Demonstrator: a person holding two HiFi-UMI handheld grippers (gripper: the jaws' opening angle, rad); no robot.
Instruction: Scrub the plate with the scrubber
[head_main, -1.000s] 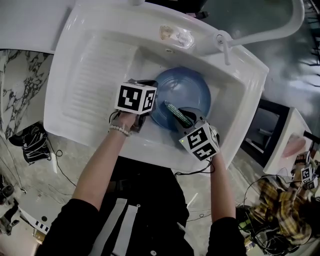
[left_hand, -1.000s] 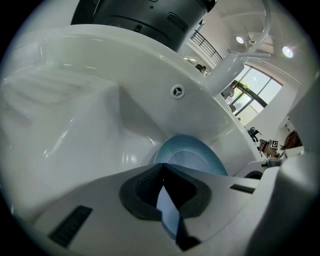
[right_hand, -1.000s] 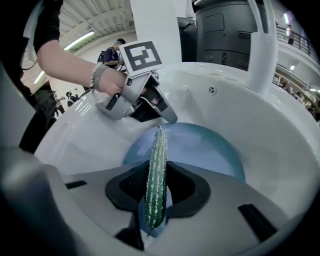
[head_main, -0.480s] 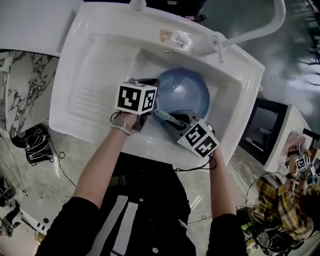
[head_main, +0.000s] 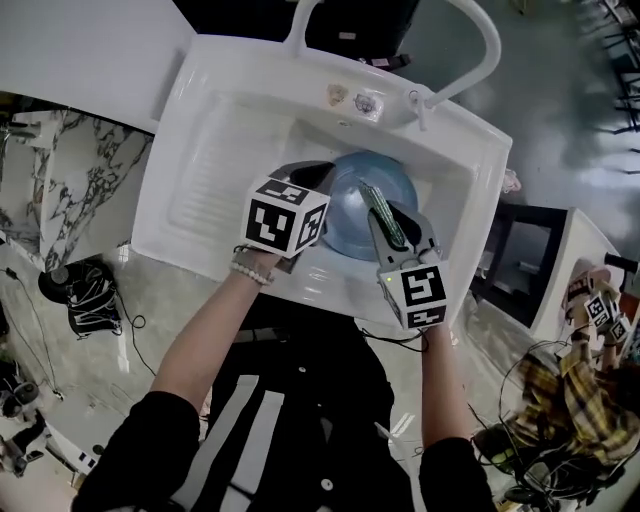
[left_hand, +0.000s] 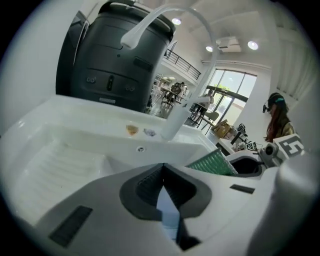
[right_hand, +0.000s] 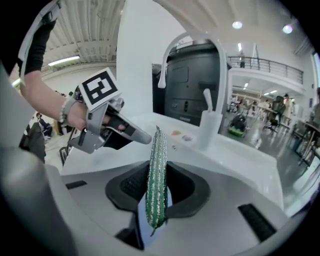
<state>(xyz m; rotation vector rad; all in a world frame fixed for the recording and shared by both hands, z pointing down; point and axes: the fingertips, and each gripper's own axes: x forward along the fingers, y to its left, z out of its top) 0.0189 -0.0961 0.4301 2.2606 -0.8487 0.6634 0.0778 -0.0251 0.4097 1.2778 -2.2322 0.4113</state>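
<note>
a white sink (head_main: 200, 120) fills the middle of the head view, with a ribbed draining part (head_main: 215, 190) on its left and a basin on its right. a blue plate (head_main: 350, 215) sits in the basin, below the curved white tap (right_hand: 223, 75).

the left gripper (left_hand: 162, 170) reaches in from the plate's left side. its tongs are pressed together on the plate's rim: a thin pale blue strip shows between the dark ribbed pads (left_hand: 147, 182) in the left gripper view.

the right gripper (right_hand: 157, 175) comes in from the near right. its tongs pinch a flat green scrubber (right_hand: 156, 180), held edge-on between the pads, with its far end sticking out well past the tips. in the head view the scrubber lies over the right half of the plate, pointing toward the back of the sink; whether it touches the plate's surface cannot be told.

two small bits (head_main: 350, 98) lie on the sink's back ledge, near the tap's foot, too small to make out. a bead bracelet (head_main: 250, 268) sits on the person's left wrist.
</note>
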